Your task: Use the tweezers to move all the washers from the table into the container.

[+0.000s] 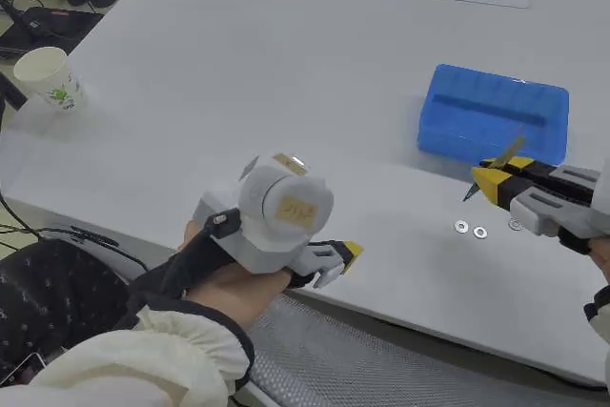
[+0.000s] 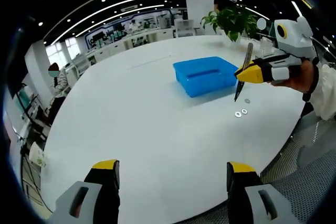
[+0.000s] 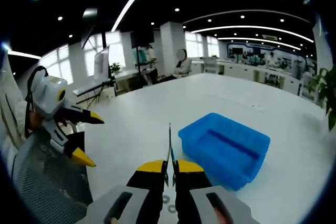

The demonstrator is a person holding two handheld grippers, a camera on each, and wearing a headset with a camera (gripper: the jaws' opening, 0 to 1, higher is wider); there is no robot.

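Left gripper [image 1: 338, 262] nearest, jaws spread, empty. Right gripper [image 1: 488, 178] pinched on tweezers [image 1: 510, 152], tips just above washers [image 1: 462, 227] lying flat on table [image 1: 286, 92] near blue container [image 1: 493, 111]. Judged light, thin, slippery; best nipped across the rim.

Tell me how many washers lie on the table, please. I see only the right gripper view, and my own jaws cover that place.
Observer: Three washers lie on the table, close together, in front of the blue container.
Operator: Do the tweezers already hold one?
Observer: I see none in them. In the left gripper view the tweezers point down and the tip stands beside the washers.
Operator: Is anything else on the table?
Observer: Yes, a paper cup stands near the table's left edge, far from the container.
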